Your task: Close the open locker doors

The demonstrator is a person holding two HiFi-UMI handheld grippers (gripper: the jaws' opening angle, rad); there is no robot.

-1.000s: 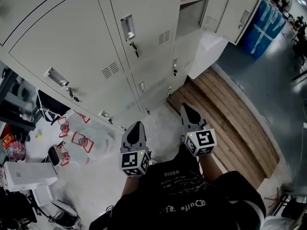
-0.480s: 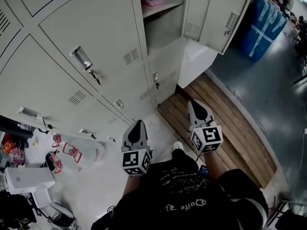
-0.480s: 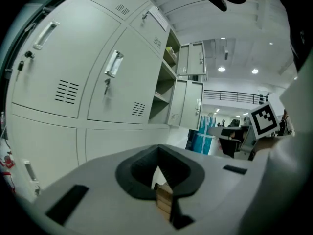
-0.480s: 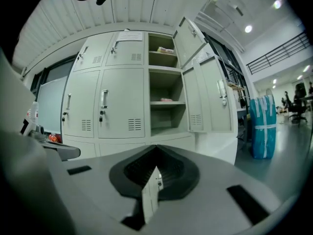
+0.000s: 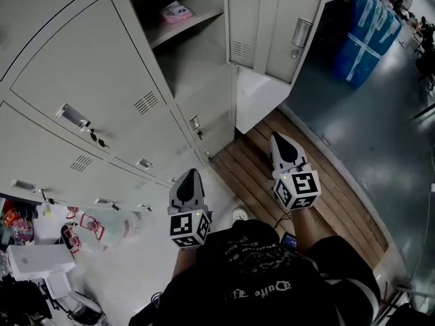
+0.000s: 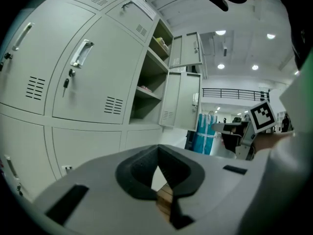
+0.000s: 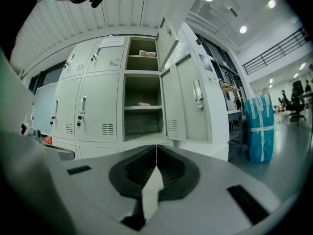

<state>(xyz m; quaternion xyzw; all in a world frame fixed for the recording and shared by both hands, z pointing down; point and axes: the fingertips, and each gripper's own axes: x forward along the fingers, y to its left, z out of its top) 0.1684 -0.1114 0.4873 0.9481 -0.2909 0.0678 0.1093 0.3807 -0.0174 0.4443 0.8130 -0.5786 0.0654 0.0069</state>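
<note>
A bank of grey lockers (image 5: 81, 94) fills the left of the head view. One column stands open: its lower open door (image 5: 272, 26) swings out to the right, and a pink item (image 5: 175, 11) lies on the shelf inside. The right gripper view shows two open doors, an upper door (image 7: 168, 38) and a lower door (image 7: 188, 104), beside the open compartments (image 7: 143, 104). My left gripper (image 5: 189, 174) is shut and empty, held low in front of closed lockers. Also shut and empty, my right gripper (image 5: 280, 138) points toward the open column from some way off. Neither touches a door.
A wooden plank platform (image 5: 319, 182) runs along the floor right of the lockers. A blue wrapped bundle (image 5: 367, 36) stands at the far right. A clear bag with red items (image 5: 102, 226) and a white box (image 5: 34, 260) lie on the floor at the left.
Both grippers have travelled along the locker bank toward the open column. The open compartment and its door now sit nearer and more central. Both stay shut.
</note>
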